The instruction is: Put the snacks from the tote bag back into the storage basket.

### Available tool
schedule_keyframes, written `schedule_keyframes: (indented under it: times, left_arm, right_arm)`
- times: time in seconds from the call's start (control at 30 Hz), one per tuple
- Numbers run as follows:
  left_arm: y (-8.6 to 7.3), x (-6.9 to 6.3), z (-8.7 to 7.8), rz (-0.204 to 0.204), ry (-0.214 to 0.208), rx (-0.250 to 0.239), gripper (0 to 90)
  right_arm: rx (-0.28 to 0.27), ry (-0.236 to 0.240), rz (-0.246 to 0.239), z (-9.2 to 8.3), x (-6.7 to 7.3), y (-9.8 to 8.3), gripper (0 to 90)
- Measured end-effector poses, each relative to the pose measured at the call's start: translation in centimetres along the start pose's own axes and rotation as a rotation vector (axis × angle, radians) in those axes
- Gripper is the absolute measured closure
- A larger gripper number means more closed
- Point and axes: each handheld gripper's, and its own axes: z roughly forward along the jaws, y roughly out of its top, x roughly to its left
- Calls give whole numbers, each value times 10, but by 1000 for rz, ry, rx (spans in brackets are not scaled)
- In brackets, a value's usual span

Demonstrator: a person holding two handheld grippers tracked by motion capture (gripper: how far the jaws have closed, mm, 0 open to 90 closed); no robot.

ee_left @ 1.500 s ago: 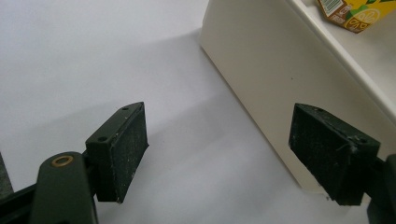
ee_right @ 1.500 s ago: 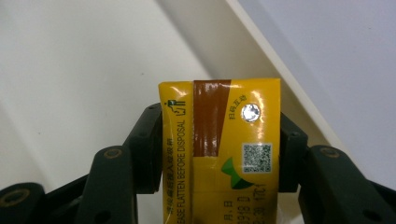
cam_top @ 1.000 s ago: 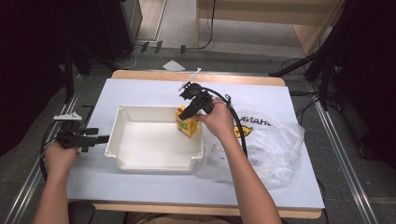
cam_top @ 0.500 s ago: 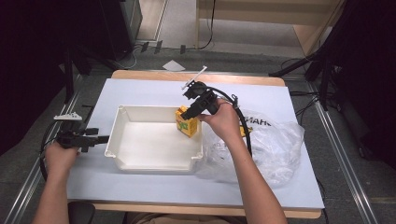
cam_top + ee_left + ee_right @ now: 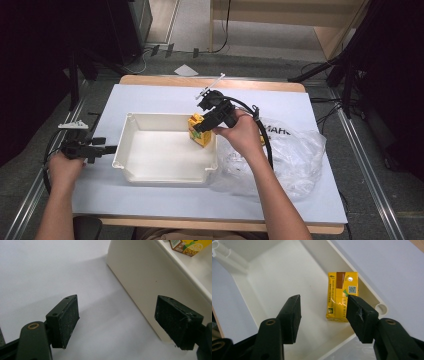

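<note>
Broadly, the pale lavender table (image 5: 150, 97) lay smooth and matte under everything, its wooden edge showing along the far side. On it sat the white plastic tray (image 5: 150, 150), a shallow rectangular tub with rounded corners and a hollow post at each corner, its floor bare and slightly glossy. To the tray's right a crumpled clear plastic bag (image 5: 295, 155) spread over the table, printed with dark letters that the person's right forearm partly covered, so the word could not be read whole. The right hand (image 5: 245, 132) reached in from below with the wrist cocked, holding the right gripper (image 5: 202, 125) tilted downward over the tray's far right corner; its black jaws had just been closing somewhat yet stood apart and gripped nothing, hanging above the juice carton (image 5: 342, 296) with no pad on it. The carton, a small yellow box with a brown band, a round foil straw hole and a printed code on its top, stood in that corner close beside the tray wall. The left hand (image 5: 65, 162) rested low at the table's left edge, and the left gripper (image 5: 116, 322) was released, its rough, dusty pads spread wide just beside the tray's outer wall, one jaw cut off by the picture's edge.
</note>
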Motion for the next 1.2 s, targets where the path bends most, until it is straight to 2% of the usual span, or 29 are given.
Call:
schedule_keyframes:
  times: [0.27, 0.33, 0.37, 0.43, 0.5, 0.53, 0.6, 0.73, 0.8, 0.97, 1.07, 1.2]
  left_arm:
    - [0, 0, 0, 2, 3, 5, 208]
    - [0, 0, 0, 2, 3, 4, 208]
    - [0, -1, 0, 1, 3, 4, 208]
    - [0, -1, 0, 2, 4, 4, 208]
    - [0, 0, 0, 1, 5, 4, 207]
    - [0, 0, 0, 2, 5, 5, 208]
    - [0, -1, 0, 3, 4, 4, 208]
    - [0, 0, 0, 4, 4, 7, 207]
    - [0, 0, 0, 5, 4, 7, 208]
    - [0, 0, 0, 5, 2, 6, 208]
    - [1, 0, 0, 2, 3, 3, 208]
    - [1, 0, 0, 3, 4, 0, 208]
  right_arm:
    - [-30, 45, 7, 2, 6, -11, 583]
    - [-30, 55, 5, 5, 7, -15, 633]
    - [-34, 68, 17, 8, 8, -18, 695]
    - [-47, 74, 20, 10, 9, -20, 729]
    - [-57, 112, 44, 12, 9, -24, 793]
    - [-67, 118, 51, 14, 8, -25, 850]
    - [-79, 118, 59, 15, 7, -28, 900]
    - [-84, 96, 55, 17, 7, -31, 900]
    - [-84, 69, 53, 19, 8, -33, 900]
    - [-61, 59, 49, 29, 7, -36, 900]
    - [-62, 96, 60, 38, 5, -41, 900]
    - [-51, 72, 64, 51, 5, -44, 900]
